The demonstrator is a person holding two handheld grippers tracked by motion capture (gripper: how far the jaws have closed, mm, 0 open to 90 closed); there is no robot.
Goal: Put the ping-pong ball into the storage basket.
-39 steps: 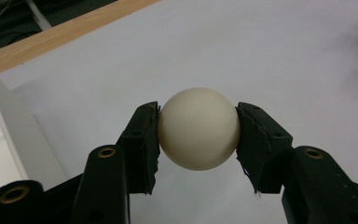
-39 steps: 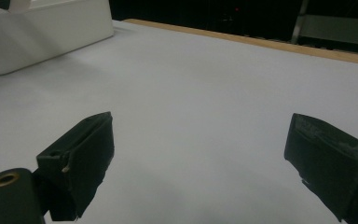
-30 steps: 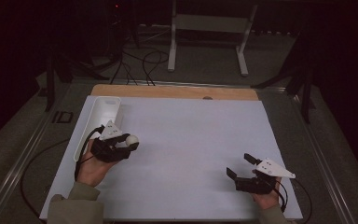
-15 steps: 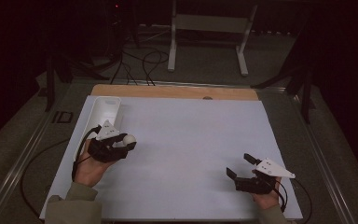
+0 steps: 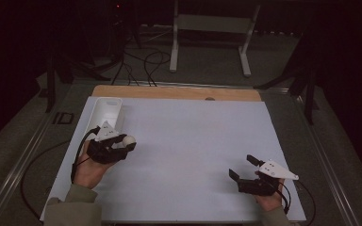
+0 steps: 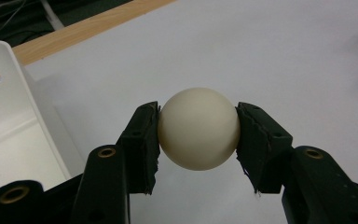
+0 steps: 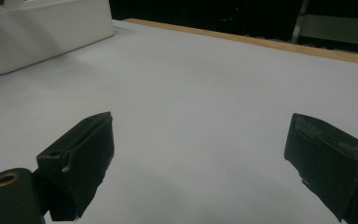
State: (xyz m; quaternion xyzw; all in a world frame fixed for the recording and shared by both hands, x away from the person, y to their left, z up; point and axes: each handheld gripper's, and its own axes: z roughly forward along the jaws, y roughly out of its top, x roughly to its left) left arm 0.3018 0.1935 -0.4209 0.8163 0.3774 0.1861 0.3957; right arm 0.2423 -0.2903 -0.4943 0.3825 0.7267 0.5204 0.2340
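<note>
left gripper (image 5: 125, 143) clamped on ball (image 6: 199, 128); right gripper (image 5: 245, 167) jaws wide apart.

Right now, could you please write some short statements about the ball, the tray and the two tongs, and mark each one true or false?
1. The left tongs are shut on the cream ball. True.
2. The right tongs hold a ball too. False: they are open, with bare white table cover between them.
3. The ball lies inside the white tray. False: it is in the left tongs, beside the tray.
4. A wooden edge runs along the table's far side. True.
</note>
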